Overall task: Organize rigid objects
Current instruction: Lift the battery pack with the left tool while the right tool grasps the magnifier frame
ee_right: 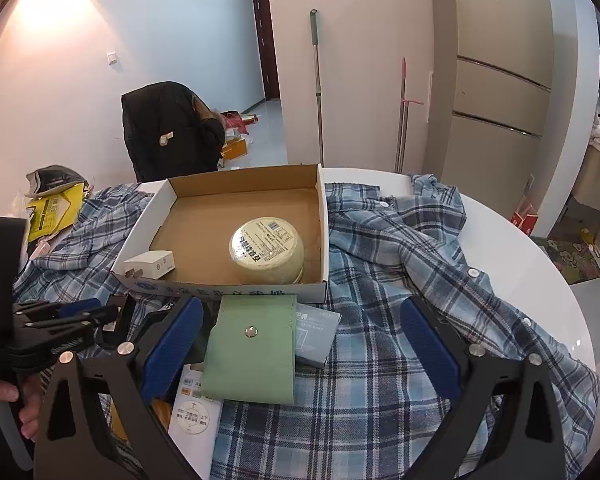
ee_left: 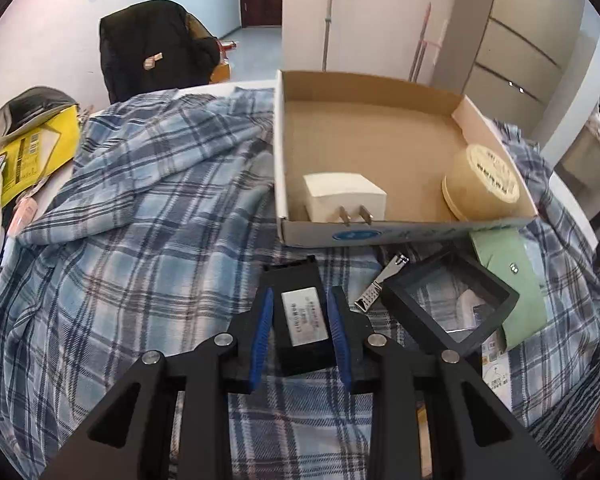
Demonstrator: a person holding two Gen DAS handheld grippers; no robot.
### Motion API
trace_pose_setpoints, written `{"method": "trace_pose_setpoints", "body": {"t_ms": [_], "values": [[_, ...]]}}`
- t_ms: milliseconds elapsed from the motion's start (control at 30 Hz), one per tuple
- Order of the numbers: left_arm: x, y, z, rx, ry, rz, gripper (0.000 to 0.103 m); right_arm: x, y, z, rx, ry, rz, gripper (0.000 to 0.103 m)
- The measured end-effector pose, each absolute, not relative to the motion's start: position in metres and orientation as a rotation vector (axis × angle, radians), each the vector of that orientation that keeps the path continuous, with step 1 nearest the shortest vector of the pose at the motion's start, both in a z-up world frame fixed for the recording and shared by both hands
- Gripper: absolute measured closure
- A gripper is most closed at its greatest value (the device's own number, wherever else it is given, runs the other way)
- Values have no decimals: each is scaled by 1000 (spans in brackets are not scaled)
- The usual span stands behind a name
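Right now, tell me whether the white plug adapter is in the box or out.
In: the white plug adapter lies inside the cardboard box, at its front wall.

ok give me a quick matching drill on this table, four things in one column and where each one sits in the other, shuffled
Things:
1. white plug adapter
2. black battery pack
3. green pouch
4. nail clipper

Places:
A. between the open pads of the right gripper
B. inside the cardboard box, near its front wall
C. on the plaid shirt, beside the black frame
D. between the pads of the left gripper

Pairs: 1-B, 2-D, 3-A, 4-C
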State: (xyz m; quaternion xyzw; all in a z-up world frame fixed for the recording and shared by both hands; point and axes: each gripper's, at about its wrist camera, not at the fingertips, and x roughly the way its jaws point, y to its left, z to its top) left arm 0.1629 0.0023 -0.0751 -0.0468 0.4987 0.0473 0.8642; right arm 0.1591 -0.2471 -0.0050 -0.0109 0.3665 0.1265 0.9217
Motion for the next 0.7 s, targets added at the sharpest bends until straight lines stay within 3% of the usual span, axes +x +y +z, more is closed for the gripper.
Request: {"method": "trace_pose_setpoints", "body": {"t_ms": [700], "values": [[160,8,-75,-126,1007,103,72,161,-247,-8,-29,766,261,4]]}}
